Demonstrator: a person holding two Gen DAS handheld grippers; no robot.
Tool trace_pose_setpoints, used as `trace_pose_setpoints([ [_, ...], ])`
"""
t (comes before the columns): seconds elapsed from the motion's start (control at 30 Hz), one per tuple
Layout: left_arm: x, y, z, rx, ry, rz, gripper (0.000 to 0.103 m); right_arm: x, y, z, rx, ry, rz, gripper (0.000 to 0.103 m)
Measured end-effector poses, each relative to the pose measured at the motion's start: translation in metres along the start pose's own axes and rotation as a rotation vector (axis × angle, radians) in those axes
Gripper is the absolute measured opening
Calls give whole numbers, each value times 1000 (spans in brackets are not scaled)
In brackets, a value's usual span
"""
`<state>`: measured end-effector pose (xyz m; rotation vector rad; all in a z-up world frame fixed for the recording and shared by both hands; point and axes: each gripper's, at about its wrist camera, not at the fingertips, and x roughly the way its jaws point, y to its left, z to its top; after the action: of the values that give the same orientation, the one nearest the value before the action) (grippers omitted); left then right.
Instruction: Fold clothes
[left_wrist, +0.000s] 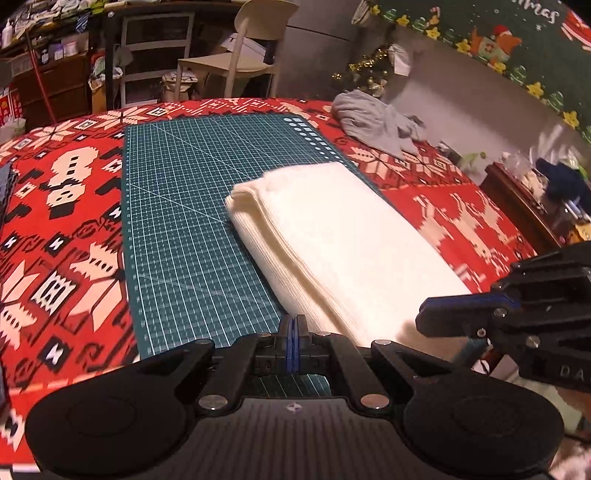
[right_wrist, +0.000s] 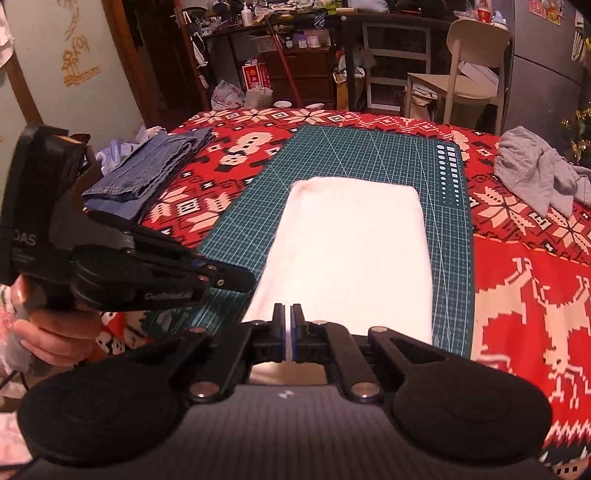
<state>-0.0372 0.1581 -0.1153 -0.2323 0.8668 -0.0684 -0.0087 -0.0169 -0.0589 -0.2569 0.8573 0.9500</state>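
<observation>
A white cloth (left_wrist: 332, 240) (right_wrist: 351, 251) lies folded in a long rectangle on the green cutting mat (left_wrist: 184, 221) (right_wrist: 369, 155). My left gripper (left_wrist: 293, 326) (right_wrist: 240, 278) is shut with nothing in it, low over the mat just left of the cloth's near end. My right gripper (right_wrist: 287, 317) (left_wrist: 421, 317) hovers over the near end of the cloth. Its jaws are together, with only a thin sliver of white showing between them. I cannot see it lifting any fabric. A person's hand (right_wrist: 55, 332) holds the left gripper.
A crumpled grey garment (left_wrist: 376, 122) (right_wrist: 535, 173) lies at the far right of the red patterned tablecloth (left_wrist: 66, 221) (right_wrist: 517, 295). Folded denim (right_wrist: 147, 166) rests at the table's left edge. A chair (left_wrist: 240, 55) (right_wrist: 465, 74) and cluttered shelves stand beyond the table.
</observation>
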Motion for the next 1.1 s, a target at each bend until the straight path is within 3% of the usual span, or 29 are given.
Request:
trace_pose_setpoints([
  [0.43,-3,-10,-13,48,25,-31,0,22,-5,3,20,48,4,3],
  [1.1,-16,-35,-29,148,31,-21,1,17,-3,-6,47,28,22,6],
])
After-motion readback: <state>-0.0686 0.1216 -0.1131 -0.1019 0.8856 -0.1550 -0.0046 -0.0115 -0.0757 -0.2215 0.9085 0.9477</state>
